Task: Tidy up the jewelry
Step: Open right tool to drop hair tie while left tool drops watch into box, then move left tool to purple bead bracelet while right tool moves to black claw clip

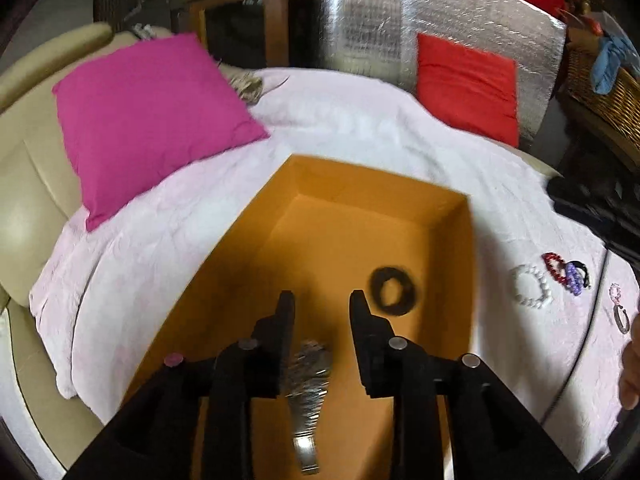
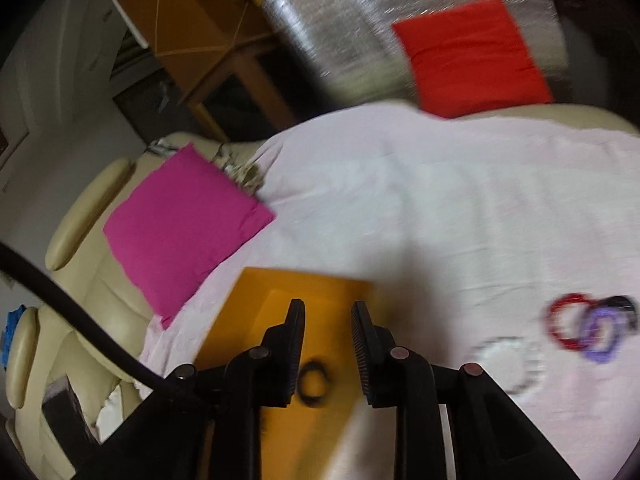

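A cream sofa [image 1: 24, 184] carries a pale pink blanket [image 1: 340, 128], with a magenta cushion [image 1: 152, 120] at one end and a red cushion [image 1: 468, 88] at the far side against a silver foil sheet [image 1: 360, 20].

On the blanket stands an open orange box [image 1: 400, 216], the largest container in view. Inside it lie a dark ring-shaped bracelet [image 1: 394, 290] flat on the floor of the box and a silvery metal band [image 1: 308, 392], blurred, nearer the camera.

Outside the box, on the blanket to its right, are the remaining pieces: a white bead bracelet [image 1: 530, 286], a red bead bracelet [image 1: 554, 266] and a purple bead bracelet [image 1: 574, 280] overlapping, a dark piece [image 1: 582, 270] touching those, then a small pink piece [image 1: 616, 292] and a dark open bangle [image 1: 622, 318].

The left tool [image 1: 322, 300] hangs over the box, fingers apart with nothing between them. The right tool [image 2: 328, 312] is likewise parted and empty, above the box's near corner.
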